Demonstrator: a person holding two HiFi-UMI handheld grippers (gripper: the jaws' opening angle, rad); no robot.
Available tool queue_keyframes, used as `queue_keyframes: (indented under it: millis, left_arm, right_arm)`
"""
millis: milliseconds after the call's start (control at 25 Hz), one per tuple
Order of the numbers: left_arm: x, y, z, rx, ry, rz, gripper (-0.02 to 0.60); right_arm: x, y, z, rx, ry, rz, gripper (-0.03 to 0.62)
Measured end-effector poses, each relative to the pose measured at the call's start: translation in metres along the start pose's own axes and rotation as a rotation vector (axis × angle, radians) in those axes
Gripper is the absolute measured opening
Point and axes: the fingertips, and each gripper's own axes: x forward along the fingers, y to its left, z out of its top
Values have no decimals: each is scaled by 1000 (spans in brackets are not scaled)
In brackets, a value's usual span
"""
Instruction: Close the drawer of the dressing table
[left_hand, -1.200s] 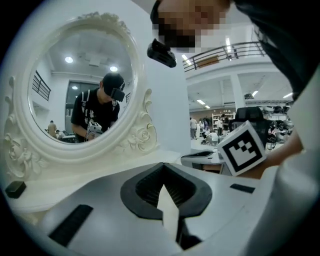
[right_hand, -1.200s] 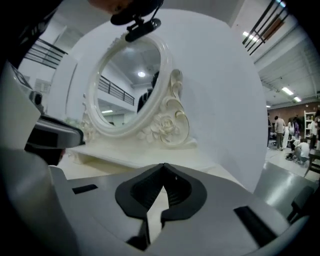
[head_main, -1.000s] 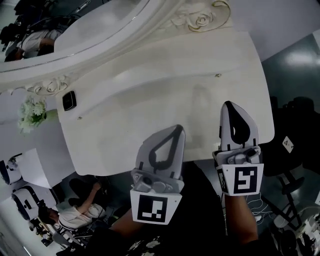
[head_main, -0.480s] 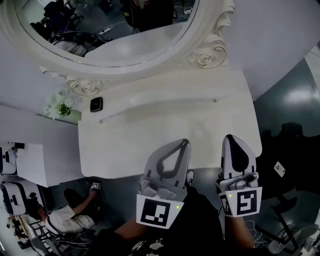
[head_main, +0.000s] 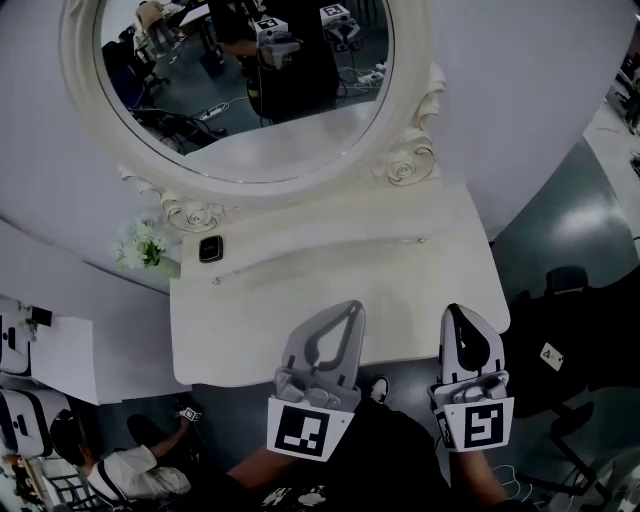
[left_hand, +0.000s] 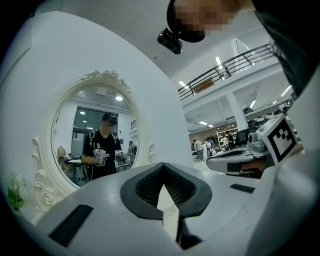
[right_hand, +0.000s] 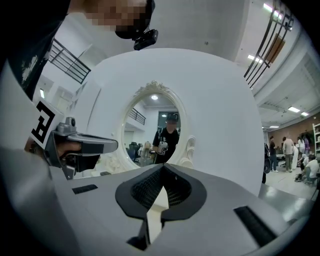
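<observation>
Holding the left gripper (head_main: 344, 310) and right gripper (head_main: 456, 314) short of the desk (head_main: 330, 262), fingers (left_hand: 100, 210) together on nothing, we judge the drawer already closed: none protrudes.

Head view: white dressing table (head_main: 300, 280) seen from above, with an oval mirror (head_main: 300, 135) in an ornate frame at the back. Flowers (head_main: 140, 245) sit at its left, a small black device (head_main: 211, 249) beside the frame base. Left gripper (head_main: 350, 306) and right gripper (head_main: 456, 312) hover at the near edge, jaws together, empty.
</observation>
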Motion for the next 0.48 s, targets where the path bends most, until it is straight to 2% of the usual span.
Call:
queue_keyframes:
  millis: [160, 280, 480]
  left_arm:
    - [-5, 16, 15, 1, -32, 4, 2]
    - [-9, 27, 31, 45, -61, -11, 2]
    - [-15, 38, 35, 60, -71, -30, 2]
  right_arm:
    - [4, 6, 17, -19, -33, -23, -2]
    - [6, 18, 24, -20, -38, -25, -2]
    - [8, 38, 29, -18, -55, -21, -2]
